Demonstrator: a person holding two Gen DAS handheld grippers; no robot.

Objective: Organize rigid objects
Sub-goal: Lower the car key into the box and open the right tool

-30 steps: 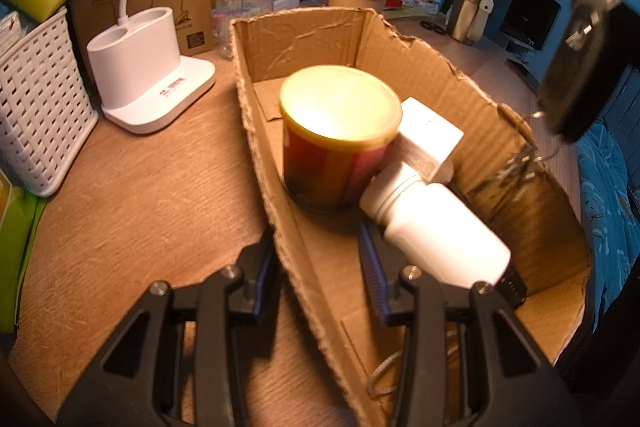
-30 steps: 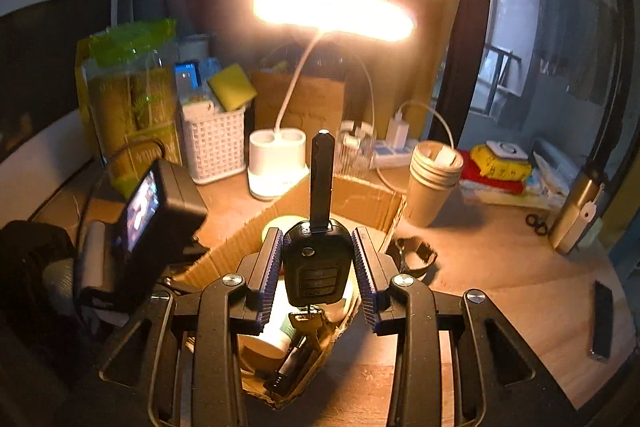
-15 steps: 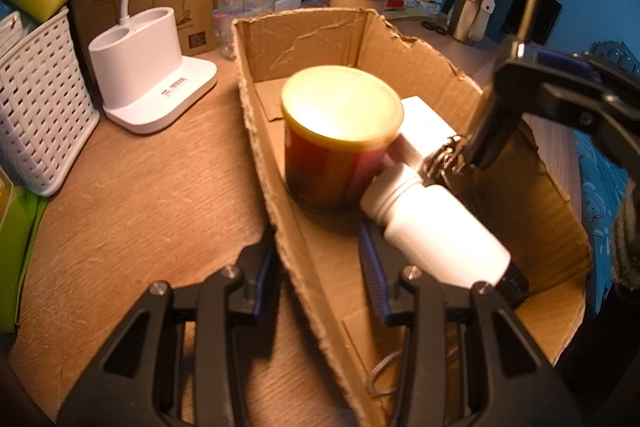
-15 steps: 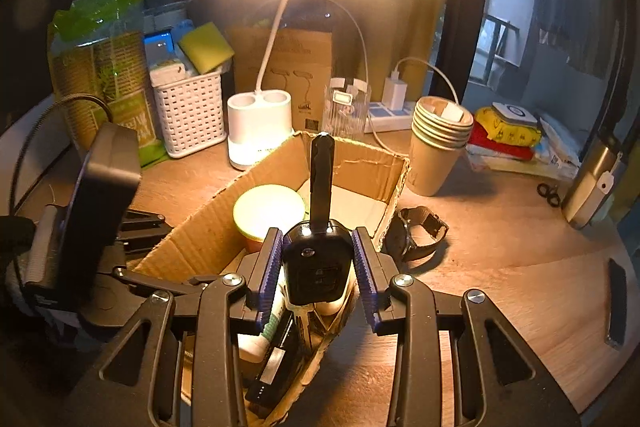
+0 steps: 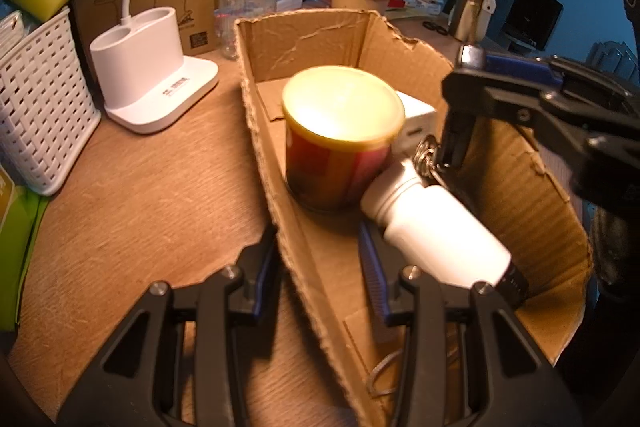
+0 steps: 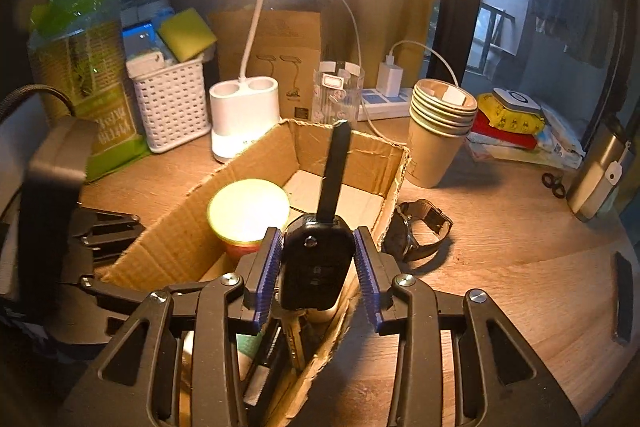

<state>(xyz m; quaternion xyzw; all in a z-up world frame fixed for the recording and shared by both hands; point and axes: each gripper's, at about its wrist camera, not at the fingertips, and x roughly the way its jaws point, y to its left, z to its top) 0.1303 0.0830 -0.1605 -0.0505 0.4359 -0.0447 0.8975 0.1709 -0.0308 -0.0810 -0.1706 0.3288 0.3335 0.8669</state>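
An open cardboard box (image 5: 256, 115) (image 6: 168, 247) holds a red can with a yellow lid (image 5: 340, 143) (image 6: 248, 213), a white bottle (image 5: 436, 231) lying on its side and a small white box (image 5: 416, 117). My left gripper (image 5: 324, 267) straddles the box's left wall, one finger outside and one inside, jaws wide apart. My right gripper (image 6: 318, 259) is shut on a black car key (image 6: 316, 267), blade pointing up, its key ring (image 5: 426, 157) hanging low inside the box by the bottle's cap.
On the wooden desk: a white lamp base (image 5: 152, 75), a white basket (image 5: 36, 107), stacked paper cups (image 6: 440, 135), a wristwatch (image 6: 420, 227) beside the box, a steel flask (image 6: 600, 171), a dark flat item (image 6: 622, 297) at right.
My right gripper has carried the car key down and forward into the box, beside the bottle and can. My left gripper has stayed on the box wall.
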